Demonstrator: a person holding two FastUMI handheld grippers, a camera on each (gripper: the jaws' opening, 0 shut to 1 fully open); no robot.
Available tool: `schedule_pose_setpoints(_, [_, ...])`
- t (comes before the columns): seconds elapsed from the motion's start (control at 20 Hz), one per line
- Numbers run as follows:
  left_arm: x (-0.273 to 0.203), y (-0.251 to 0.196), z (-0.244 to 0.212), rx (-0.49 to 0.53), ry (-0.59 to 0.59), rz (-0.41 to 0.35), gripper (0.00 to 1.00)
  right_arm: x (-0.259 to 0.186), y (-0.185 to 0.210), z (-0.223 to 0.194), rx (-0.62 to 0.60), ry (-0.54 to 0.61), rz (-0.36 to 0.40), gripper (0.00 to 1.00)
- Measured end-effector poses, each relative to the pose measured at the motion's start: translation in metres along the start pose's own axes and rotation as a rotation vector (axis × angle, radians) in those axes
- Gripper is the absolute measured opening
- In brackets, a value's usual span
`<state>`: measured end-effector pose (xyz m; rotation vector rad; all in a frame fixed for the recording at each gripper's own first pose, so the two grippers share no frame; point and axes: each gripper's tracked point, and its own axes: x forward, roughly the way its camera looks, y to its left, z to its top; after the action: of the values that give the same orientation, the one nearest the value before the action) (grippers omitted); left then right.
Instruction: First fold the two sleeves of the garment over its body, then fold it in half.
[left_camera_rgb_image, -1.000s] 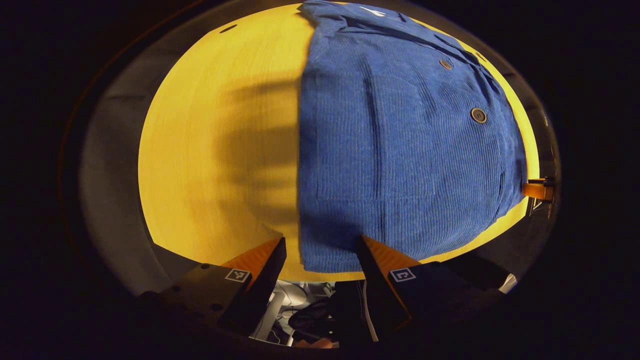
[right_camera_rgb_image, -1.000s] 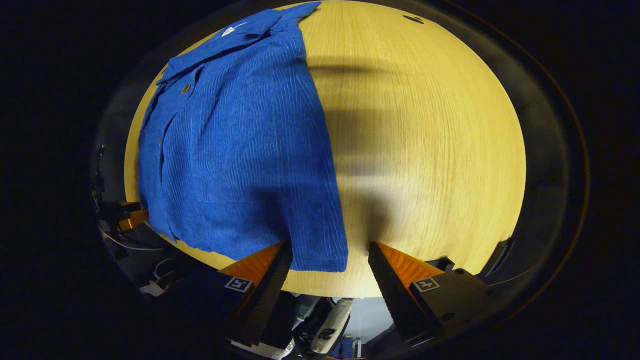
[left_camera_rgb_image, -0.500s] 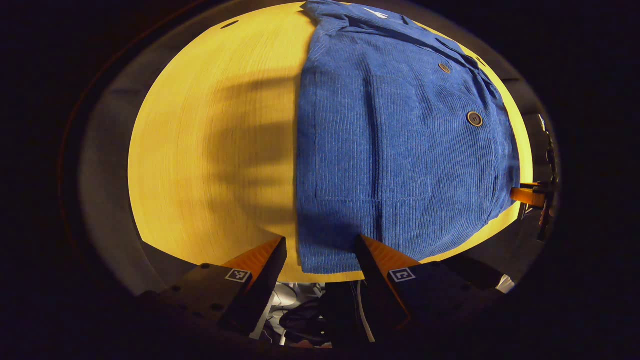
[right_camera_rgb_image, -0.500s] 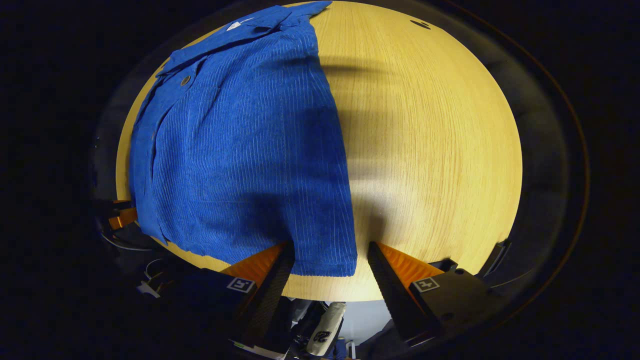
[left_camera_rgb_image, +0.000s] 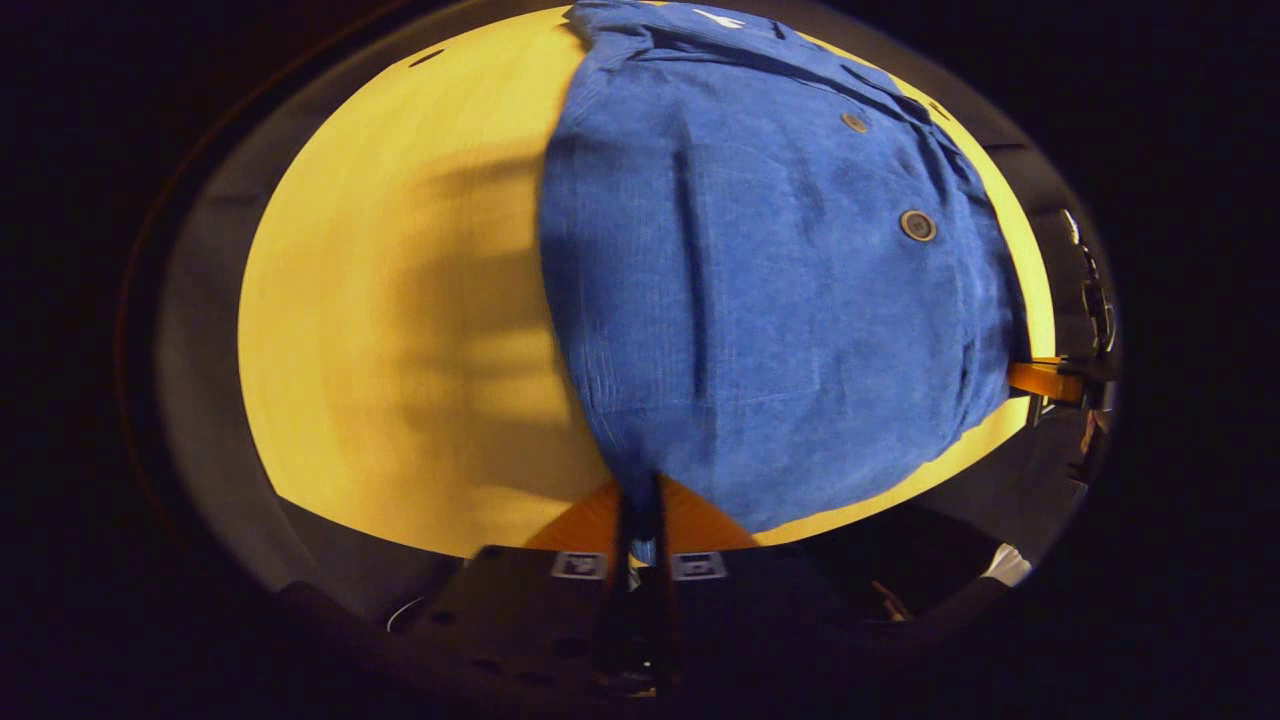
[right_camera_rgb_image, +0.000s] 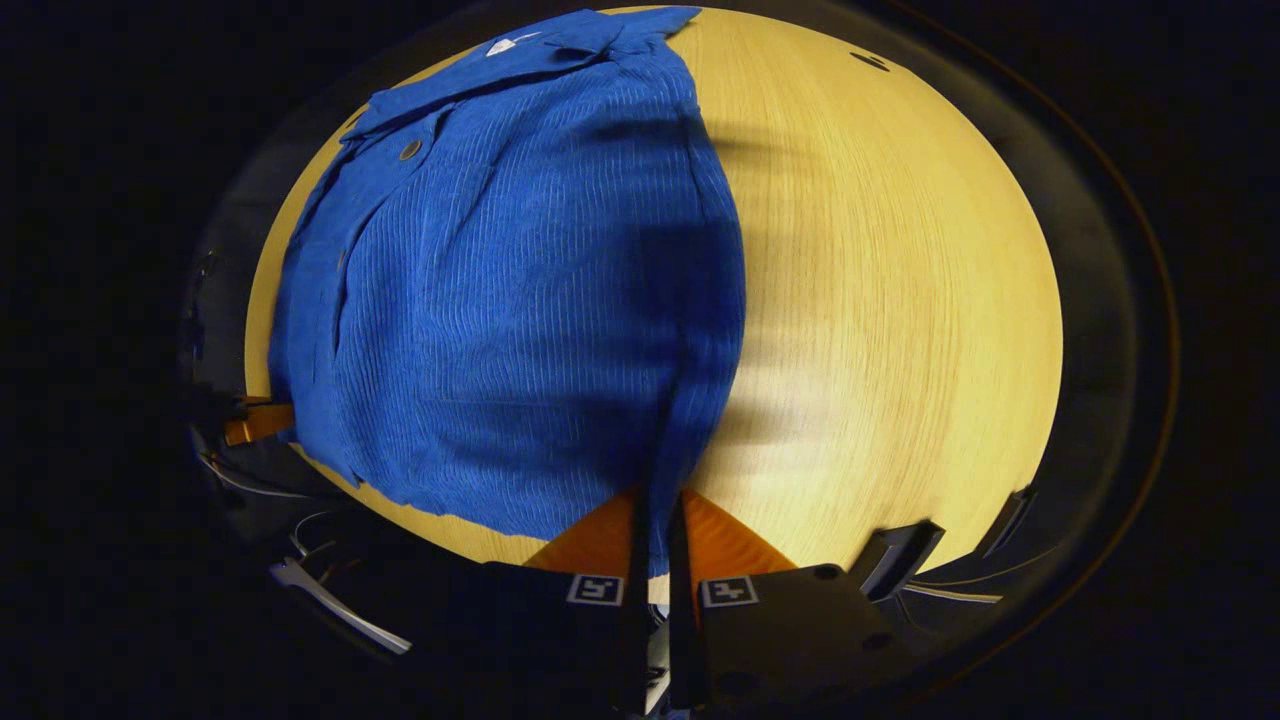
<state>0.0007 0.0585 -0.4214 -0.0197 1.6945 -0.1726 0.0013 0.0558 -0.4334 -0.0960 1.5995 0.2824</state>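
A blue corduroy shirt lies on the yellow wooden table, collar at the far end, sleeves folded in so its body forms a narrow rectangle. In the left gripper view, my left gripper is shut on the near left hem corner, which is pinched up off the table. In the right gripper view, the shirt fills the left half and my right gripper is shut on the near right hem corner. The other gripper's finger pokes in at the shirt's far hem corner, and likewise at the left edge.
Bare tabletop stretches to the right of the shirt in the right gripper view and to its left in the left gripper view. The table's near edge runs just in front of both grippers. A small dark hole sits near the far edge.
Both grippers went from open, straddling the hem corners, to shut on them. The cloth at each corner has bunched and lifted slightly.
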Motion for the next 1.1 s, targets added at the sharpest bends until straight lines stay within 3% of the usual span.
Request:
schedule_pose_setpoints(0.05, [0.003, -0.001, 0.002, 0.004, -0.004, -0.008, 0.02, 0.003, -0.001, 0.002, 0.01, -0.003, 0.008, 0.1])
schedule_pose_setpoints(0.1, [0.004, 0.0, 0.003, -0.008, -0.012, -0.022, 0.02, -0.001, -0.001, 0.001, 0.032, -0.006, 0.016, 0.08])
schedule_pose_setpoints(0.15, [0.004, -0.001, 0.003, -0.021, -0.023, -0.04, 0.0, 0.001, 0.0, 0.002, 0.037, -0.013, 0.03, 0.2])
schedule_pose_setpoints(0.2, [0.0, 0.0, 0.003, -0.031, -0.032, -0.059, 0.0, -0.001, -0.001, 0.001, 0.033, -0.01, 0.041, 0.05])
schedule_pose_setpoints(0.4, [-0.016, 0.009, 0.004, -0.041, -0.087, -0.058, 0.0, -0.009, 0.003, 0.004, 0.075, -0.032, 0.077, 0.05])
schedule_pose_setpoints(0.6, [-0.07, 0.011, 0.025, -0.008, -0.222, -0.088, 0.0, -0.06, 0.012, 0.033, 0.095, -0.131, 0.141, 0.05])
schedule_pose_setpoints(0.75, [-0.117, 0.012, 0.049, 0.008, -0.335, -0.089, 0.0, -0.113, 0.016, 0.07, 0.085, -0.266, 0.175, 0.05])
schedule_pose_setpoints(1.1, [-0.235, 0.026, 0.164, 0.083, -0.672, -0.017, 0.0, -0.252, 0.008, 0.207, -0.004, -0.703, 0.119, 0.05])
